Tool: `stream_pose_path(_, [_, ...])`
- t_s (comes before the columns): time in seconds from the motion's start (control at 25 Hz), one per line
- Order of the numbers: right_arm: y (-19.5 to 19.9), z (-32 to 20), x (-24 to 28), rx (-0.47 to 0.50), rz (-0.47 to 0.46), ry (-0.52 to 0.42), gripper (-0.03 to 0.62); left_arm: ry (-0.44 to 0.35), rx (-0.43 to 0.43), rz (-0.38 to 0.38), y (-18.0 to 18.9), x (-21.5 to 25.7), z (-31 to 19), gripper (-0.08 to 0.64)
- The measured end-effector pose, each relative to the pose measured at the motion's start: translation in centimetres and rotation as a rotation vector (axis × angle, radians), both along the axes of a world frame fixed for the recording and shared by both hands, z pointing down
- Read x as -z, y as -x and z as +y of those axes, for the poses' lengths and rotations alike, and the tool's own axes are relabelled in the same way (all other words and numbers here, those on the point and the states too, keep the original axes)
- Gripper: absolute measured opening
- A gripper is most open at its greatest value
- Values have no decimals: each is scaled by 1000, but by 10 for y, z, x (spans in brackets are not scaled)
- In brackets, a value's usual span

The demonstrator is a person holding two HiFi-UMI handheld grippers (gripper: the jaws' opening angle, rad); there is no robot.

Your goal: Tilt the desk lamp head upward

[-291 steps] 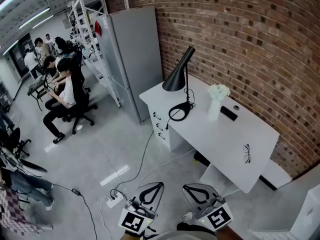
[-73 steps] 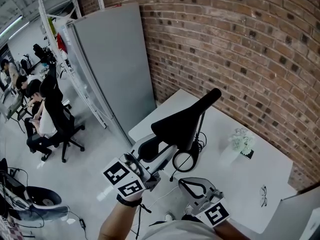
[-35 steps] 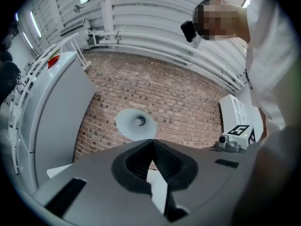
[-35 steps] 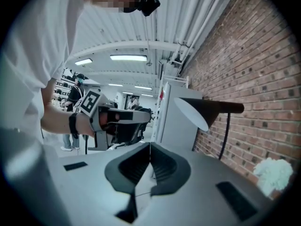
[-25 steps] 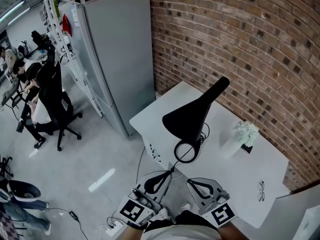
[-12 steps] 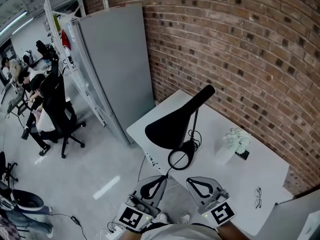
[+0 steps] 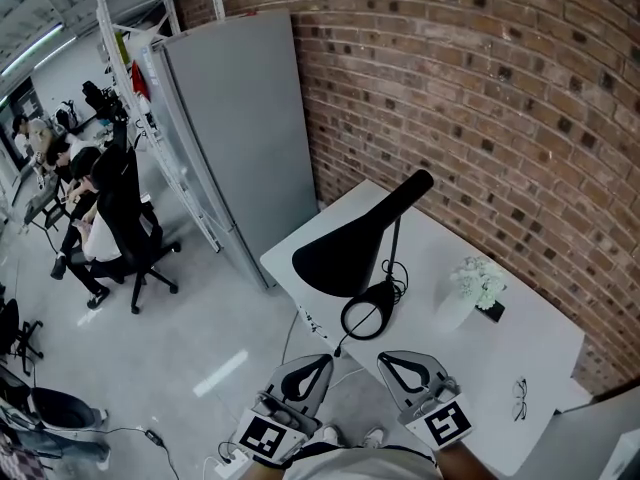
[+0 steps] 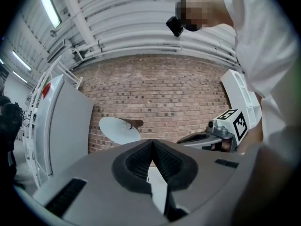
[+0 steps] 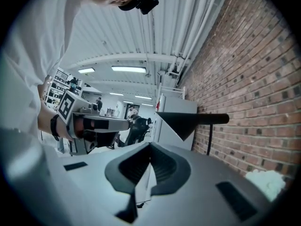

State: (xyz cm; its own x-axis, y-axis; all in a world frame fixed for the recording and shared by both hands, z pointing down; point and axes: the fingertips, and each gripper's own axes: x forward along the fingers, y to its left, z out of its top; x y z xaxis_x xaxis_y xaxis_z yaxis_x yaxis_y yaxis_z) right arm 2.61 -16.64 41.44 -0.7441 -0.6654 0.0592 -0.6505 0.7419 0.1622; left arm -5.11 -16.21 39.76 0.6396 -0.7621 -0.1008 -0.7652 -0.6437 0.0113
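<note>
The black desk lamp (image 7: pixel 352 249) stands at the near end of the white desk (image 7: pixel 520 343). Its cone head is tilted up, close to level, and opens toward the room; its ring base (image 7: pixel 367 318) lies on the desk. Both grippers hang low in front of the desk, clear of the lamp. My left gripper (image 7: pixel 318 363) is shut and empty. My right gripper (image 7: pixel 390 360) beside it is shut and empty too. The left gripper view shows the lamp head's (image 8: pixel 120 129) pale inside. In the right gripper view the lamp head (image 9: pixel 181 122) is side-on by the brick wall.
A vase of white flowers (image 7: pixel 470 286), a small black object (image 7: pixel 491 311) and glasses (image 7: pixel 518 398) lie on the desk. A grey cabinet (image 7: pixel 240 128) stands left of the desk against the brick wall. People sit on office chairs (image 7: pixel 120 233) far left. A power strip (image 7: pixel 228 464) lies on the floor.
The left gripper, up at the lamp head about three seconds ago, is back down beside the right one. The lamp head sits flatter than at first. Little differs over the last second.
</note>
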Motion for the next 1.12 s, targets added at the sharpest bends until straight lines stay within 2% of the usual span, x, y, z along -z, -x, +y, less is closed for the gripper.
stream_pose_path(0.4, [14, 6, 0, 1, 0, 14, 17, 2, -5, 3, 12, 2, 6, 8])
stream_pose_path(0.6, [29, 13, -5, 36, -7, 22, 17, -1, -10, 25, 14, 3, 8, 8])
stream_pose_path(0.8, [28, 13, -1, 15, -12, 16, 17, -15, -18, 27, 15, 7, 9, 8])
stream_pose_path(1.12, [27, 16, -8, -3, 3, 27, 17, 10, -46, 27, 12, -3, 9, 8])
